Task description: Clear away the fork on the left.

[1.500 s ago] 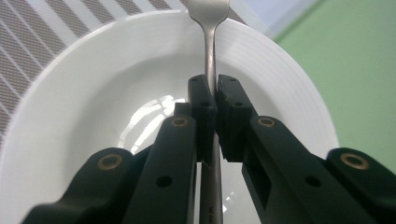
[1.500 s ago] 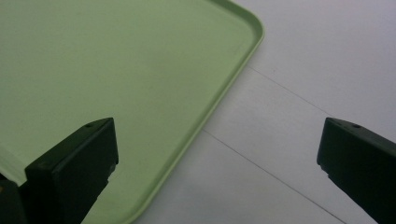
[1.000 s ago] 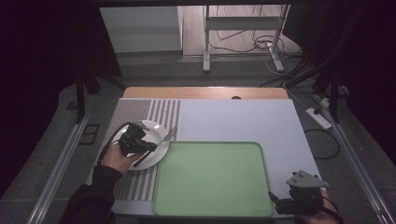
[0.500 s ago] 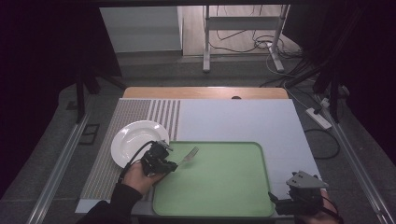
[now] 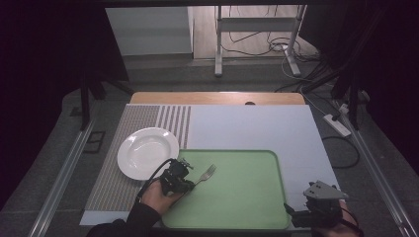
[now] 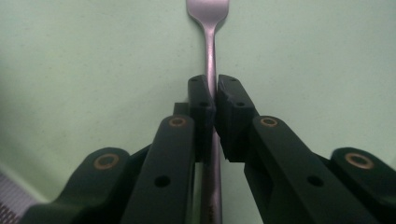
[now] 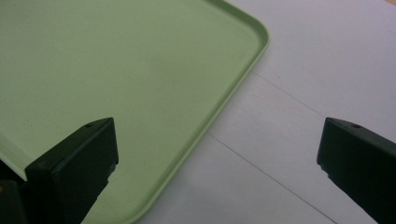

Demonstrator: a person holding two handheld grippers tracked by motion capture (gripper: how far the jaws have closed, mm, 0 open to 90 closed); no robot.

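A fork (image 6: 213,46) is pinched by its handle in the left hand-held gripper (image 5: 184,177) over the green tray (image 5: 247,207), at 4 o'clock from the white plate (image 5: 147,150), while the right hand-held gripper (image 7: 219,172) is held spread wide.

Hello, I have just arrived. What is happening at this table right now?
A person works with a handheld gripper in each hand. The left gripper is shut on the handle of a metal fork and holds it over the green tray, near the tray's left edge, tines pointing away from the hand. A white plate sits beside the tray on the striped mat. The right gripper waits with its jaws wide open at the tray's near right corner, holding nothing.
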